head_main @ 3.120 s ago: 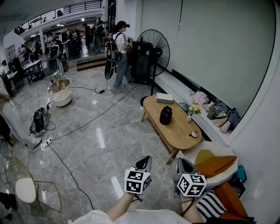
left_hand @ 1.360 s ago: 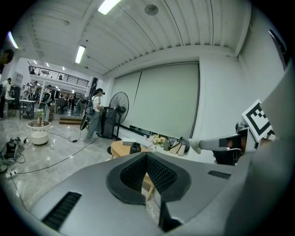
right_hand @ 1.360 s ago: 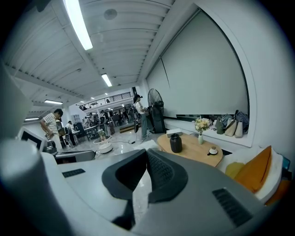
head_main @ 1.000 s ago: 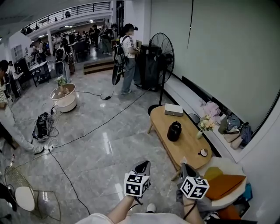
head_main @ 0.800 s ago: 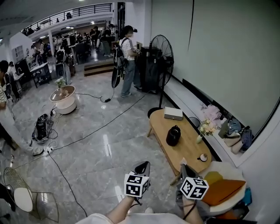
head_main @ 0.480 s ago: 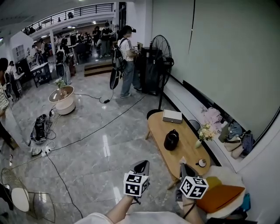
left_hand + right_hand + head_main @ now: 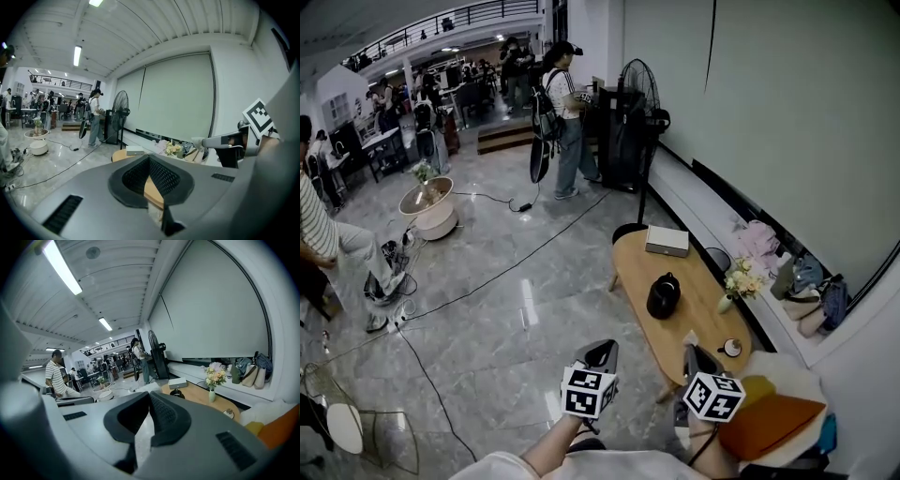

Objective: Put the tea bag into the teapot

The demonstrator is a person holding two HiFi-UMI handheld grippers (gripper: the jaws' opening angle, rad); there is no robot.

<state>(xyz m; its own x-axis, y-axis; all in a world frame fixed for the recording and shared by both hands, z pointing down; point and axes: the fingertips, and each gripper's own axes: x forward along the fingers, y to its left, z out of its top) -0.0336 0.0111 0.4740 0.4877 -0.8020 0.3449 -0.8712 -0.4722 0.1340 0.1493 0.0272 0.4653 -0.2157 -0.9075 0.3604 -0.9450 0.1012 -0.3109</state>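
Legible text, brands, numbers, signs: none.
Left gripper (image 7: 602, 353), marker cube (image 7: 589, 392): black-and-white square pattern, no letters or digits.
Right gripper (image 7: 691, 352), marker cube (image 7: 712, 397): same kind of pattern.
Tea bag (image 7: 688, 338) in the right gripper's jaws: no print discernible.
White box (image 7: 667, 240) beyond the teapot (image 7: 663, 295): no print discernible.

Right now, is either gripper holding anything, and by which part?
The right gripper pinches the white tea bag, one end poking past its tips; which part is unclear. The left gripper is shut, empty.
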